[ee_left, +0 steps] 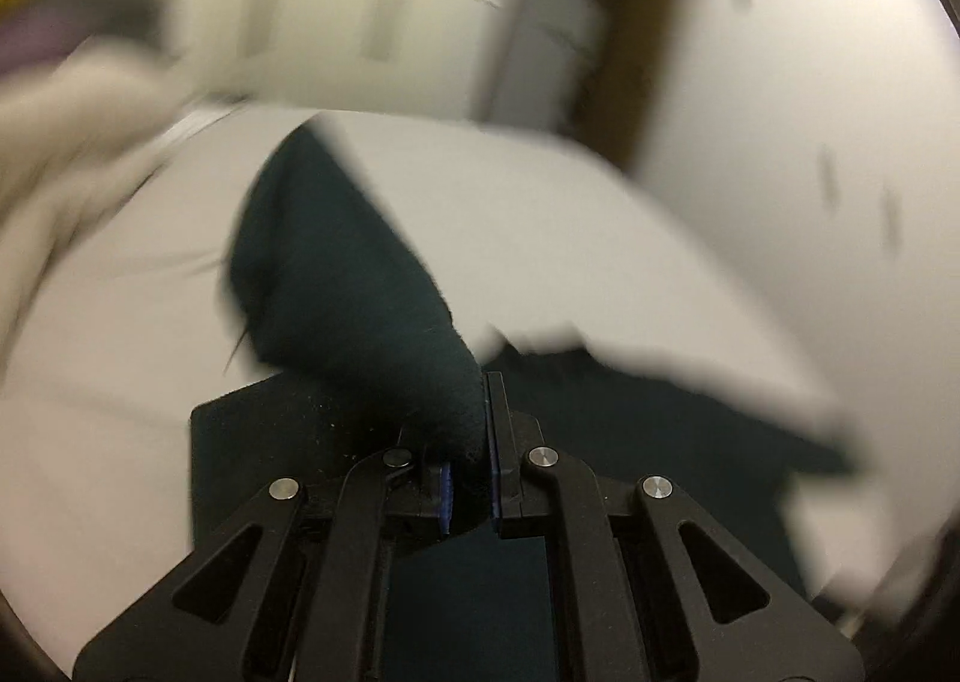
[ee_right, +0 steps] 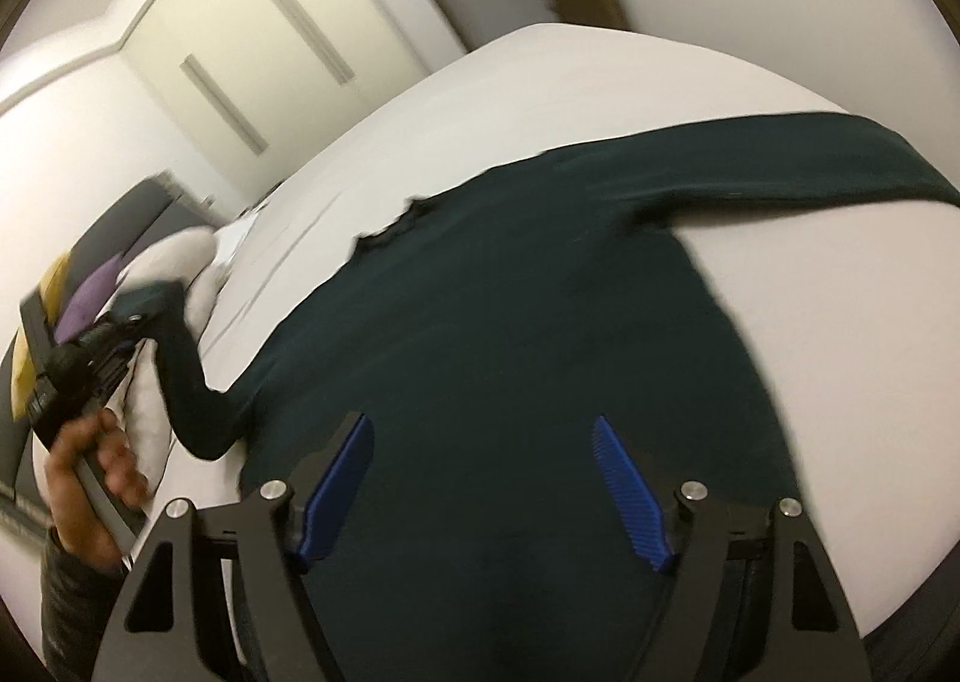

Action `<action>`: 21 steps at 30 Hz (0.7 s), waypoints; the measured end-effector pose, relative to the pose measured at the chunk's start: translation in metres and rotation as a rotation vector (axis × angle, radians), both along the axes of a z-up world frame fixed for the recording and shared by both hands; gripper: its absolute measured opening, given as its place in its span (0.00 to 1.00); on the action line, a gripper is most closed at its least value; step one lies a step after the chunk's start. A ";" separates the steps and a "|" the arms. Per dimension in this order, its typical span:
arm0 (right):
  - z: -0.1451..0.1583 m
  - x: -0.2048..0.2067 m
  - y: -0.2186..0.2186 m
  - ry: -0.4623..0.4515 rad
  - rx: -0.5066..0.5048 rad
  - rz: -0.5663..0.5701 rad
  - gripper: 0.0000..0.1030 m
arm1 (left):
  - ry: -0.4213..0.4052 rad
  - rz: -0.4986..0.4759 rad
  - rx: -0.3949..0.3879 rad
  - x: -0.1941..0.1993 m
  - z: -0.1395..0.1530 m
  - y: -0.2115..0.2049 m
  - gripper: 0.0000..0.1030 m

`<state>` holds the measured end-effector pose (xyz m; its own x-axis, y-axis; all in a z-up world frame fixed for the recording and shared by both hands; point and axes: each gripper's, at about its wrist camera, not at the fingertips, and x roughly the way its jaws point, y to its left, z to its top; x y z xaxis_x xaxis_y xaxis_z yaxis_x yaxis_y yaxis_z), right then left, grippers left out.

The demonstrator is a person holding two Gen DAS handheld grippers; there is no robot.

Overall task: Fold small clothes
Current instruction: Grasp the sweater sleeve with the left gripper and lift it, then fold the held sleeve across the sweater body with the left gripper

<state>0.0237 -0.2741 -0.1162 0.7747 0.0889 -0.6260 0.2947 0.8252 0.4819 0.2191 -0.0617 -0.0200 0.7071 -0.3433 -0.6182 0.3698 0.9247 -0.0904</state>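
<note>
Dark-green garment (ee_right: 510, 334) lies crosswise, sleeve (ee_right: 186, 376) lifted.

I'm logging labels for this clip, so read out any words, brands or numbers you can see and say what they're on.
None: no readable text in either view.
The dark green garment shows no tag or print.
The left gripper, the right gripper and the wardrobe doors carry no lettering.

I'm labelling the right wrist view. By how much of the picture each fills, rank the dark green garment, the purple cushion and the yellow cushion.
Largest to smallest:
1. dark green garment, by far
2. and 3. purple cushion and yellow cushion: both small, part hidden, too alike to rank.
</note>
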 end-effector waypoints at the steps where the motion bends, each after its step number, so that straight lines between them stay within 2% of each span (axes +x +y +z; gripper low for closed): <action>1: -0.002 0.001 -0.009 0.003 0.010 -0.014 0.76 | 0.005 -0.051 0.081 -0.002 -0.018 -0.030 0.07; 3: -0.005 0.007 -0.026 0.010 0.025 -0.027 0.76 | 0.032 -0.112 0.186 -0.010 -0.055 -0.067 0.07; 5: -0.012 0.017 -0.039 0.034 0.043 -0.019 0.76 | 0.096 -0.150 0.244 -0.014 -0.094 -0.084 0.07; 9: -0.023 0.053 -0.055 0.052 0.126 0.051 0.76 | 0.103 -0.190 0.331 -0.020 -0.127 -0.087 0.07; 13: -0.028 0.106 -0.046 0.058 0.223 0.168 0.76 | 0.081 -0.195 0.372 -0.030 -0.129 -0.080 0.08; 16: -0.045 0.149 -0.026 0.145 0.345 0.254 0.77 | 0.076 -0.203 0.346 -0.036 -0.123 -0.067 0.08; 18: -0.057 0.173 -0.012 0.208 0.387 0.301 0.77 | 0.079 -0.201 0.332 -0.081 -0.114 -0.082 0.08; 21: -0.065 0.192 0.000 0.235 0.421 0.299 0.79 | 0.103 -0.196 0.305 -0.081 -0.115 -0.068 0.08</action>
<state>0.2152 -0.2742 -0.1810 0.5214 0.5627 -0.6416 0.2168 0.6398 0.7373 0.1385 -0.1301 -0.1352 0.5750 -0.2554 -0.7773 0.5459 0.8274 0.1320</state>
